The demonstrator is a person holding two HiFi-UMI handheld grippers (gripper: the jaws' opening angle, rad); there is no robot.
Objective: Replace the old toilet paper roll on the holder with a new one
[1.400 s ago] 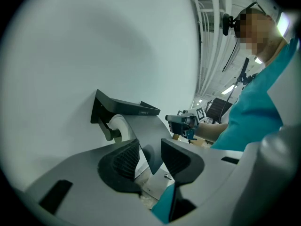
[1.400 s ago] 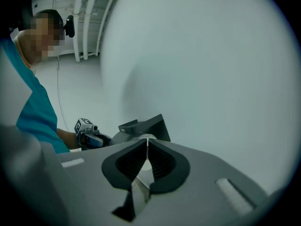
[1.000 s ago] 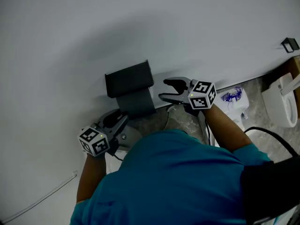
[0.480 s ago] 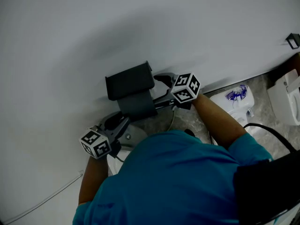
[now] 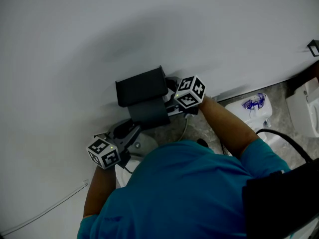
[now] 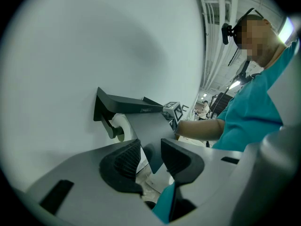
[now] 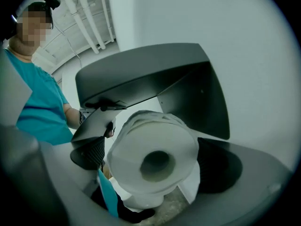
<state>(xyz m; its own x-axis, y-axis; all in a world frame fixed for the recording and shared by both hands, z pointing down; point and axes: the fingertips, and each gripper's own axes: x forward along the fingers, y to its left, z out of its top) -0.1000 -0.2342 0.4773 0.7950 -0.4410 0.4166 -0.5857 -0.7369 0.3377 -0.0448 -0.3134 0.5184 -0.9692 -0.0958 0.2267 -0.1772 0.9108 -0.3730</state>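
Observation:
A black paper holder (image 5: 141,86) is fixed to the white wall, its grey cover flap (image 5: 148,114) held out from the wall. The white toilet roll (image 7: 155,159) sits under the raised cover (image 7: 141,74), its core facing the right gripper view. My right gripper (image 5: 172,101) has reached in beside the holder. Its jaws are opening and stand wide on either side of the roll, the ribbed pad (image 7: 91,149) clear of the paper. My left gripper (image 5: 127,131) is below the holder, with the flap's lower edge (image 6: 141,131) between its jaws.
A white pack with blue print (image 5: 251,107) lies on the stone floor (image 5: 199,128) to the right. Part of a white toilet (image 5: 309,108) shows at the right edge. A black cable (image 5: 279,136) runs over the person's teal sleeve.
My right gripper has moved left from open floor to the holder and pushed its jaws in under the cover, around the roll. The left gripper has stayed put.

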